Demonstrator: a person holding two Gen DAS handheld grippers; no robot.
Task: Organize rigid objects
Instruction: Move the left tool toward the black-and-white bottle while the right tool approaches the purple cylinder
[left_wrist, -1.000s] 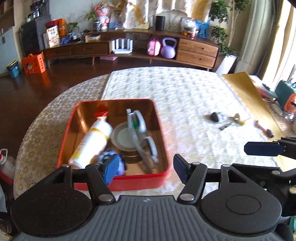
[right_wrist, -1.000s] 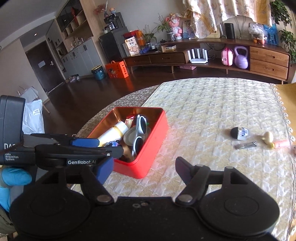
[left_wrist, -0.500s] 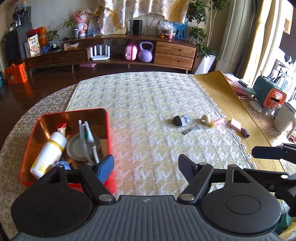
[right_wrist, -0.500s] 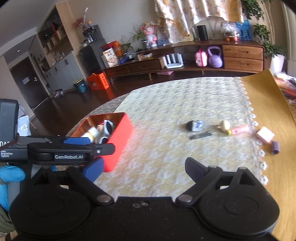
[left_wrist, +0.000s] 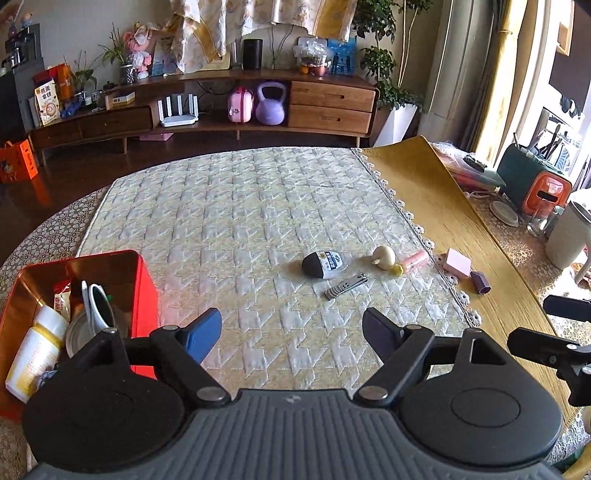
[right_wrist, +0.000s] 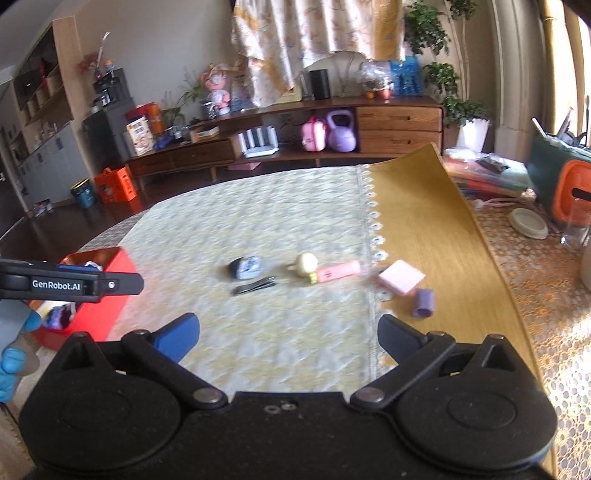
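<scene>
A red tin box (left_wrist: 142, 288) sits at the table's left and holds a white bottle (left_wrist: 33, 343), sunglasses (left_wrist: 94, 302) and a round lid. It also shows in the right wrist view (right_wrist: 107, 314). On the quilted cloth lie a black-and-white oval object (left_wrist: 323, 264), nail clippers (left_wrist: 345, 286), a cream figurine (left_wrist: 384, 256), a pink tube (left_wrist: 415, 258), a pink block (left_wrist: 458, 263) and a purple cylinder (left_wrist: 480, 282). My left gripper (left_wrist: 291, 334) is open and empty, to the right of the box. My right gripper (right_wrist: 288, 334) is open and empty, short of the loose objects.
A yellow mat (left_wrist: 424, 192) covers the table's right part. A white jug (left_wrist: 569, 236), an orange-and-green appliance (left_wrist: 535, 184) and a flat lid stand at the far right. A wooden sideboard (left_wrist: 221, 110) lines the far wall.
Both grippers have swung right, away from the red box and toward the loose objects; the box has slid to the left of both views. Both stay open.
</scene>
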